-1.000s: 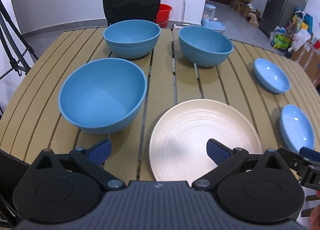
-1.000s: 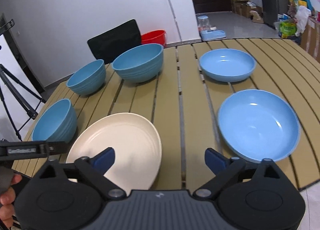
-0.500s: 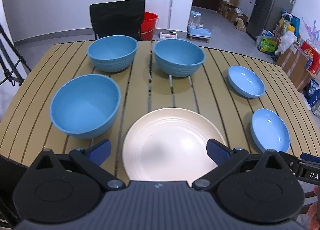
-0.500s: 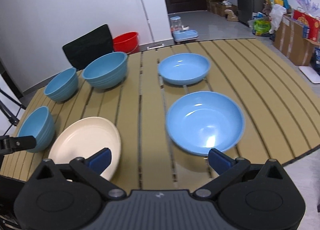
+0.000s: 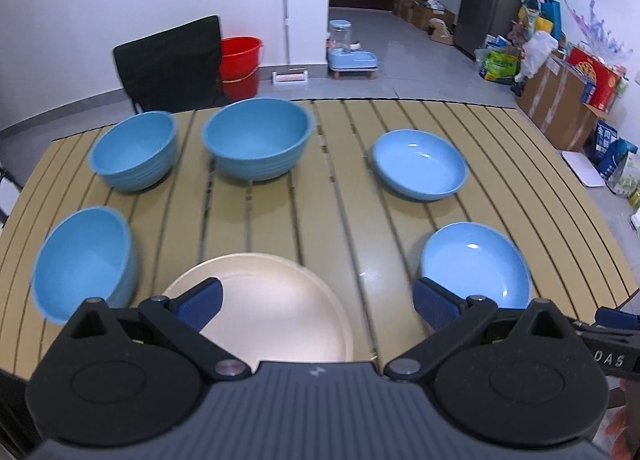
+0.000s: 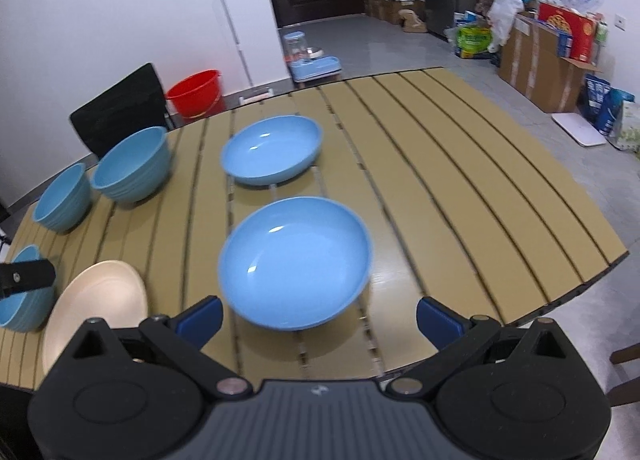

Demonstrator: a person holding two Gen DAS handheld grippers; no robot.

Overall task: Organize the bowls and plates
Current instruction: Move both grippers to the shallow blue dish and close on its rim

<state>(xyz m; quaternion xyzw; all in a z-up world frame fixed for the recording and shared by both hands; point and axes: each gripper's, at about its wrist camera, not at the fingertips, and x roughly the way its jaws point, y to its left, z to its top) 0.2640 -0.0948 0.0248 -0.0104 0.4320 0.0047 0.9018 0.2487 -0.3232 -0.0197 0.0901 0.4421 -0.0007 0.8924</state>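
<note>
I am holding the left gripper (image 5: 316, 296) spread wide and empty above the table's near edge, its left pad over the cream plate (image 5: 272, 312), which is lying at that edge. My right gripper (image 6: 318, 314), also released and carrying nothing, is hovering just short of the nearer blue shallow plate (image 6: 296, 260); the farther blue shallow plate (image 6: 272, 154) is sitting behind it, toward the far edge. The slatted tan table (image 6: 460, 180) is standing in a white-walled room with a black chair (image 5: 172, 64) and a red bucket (image 5: 240, 60) beyond its far edge. I am counting three deep blue bowls (image 5: 256, 136), two blue plates and one cream plate.
</note>
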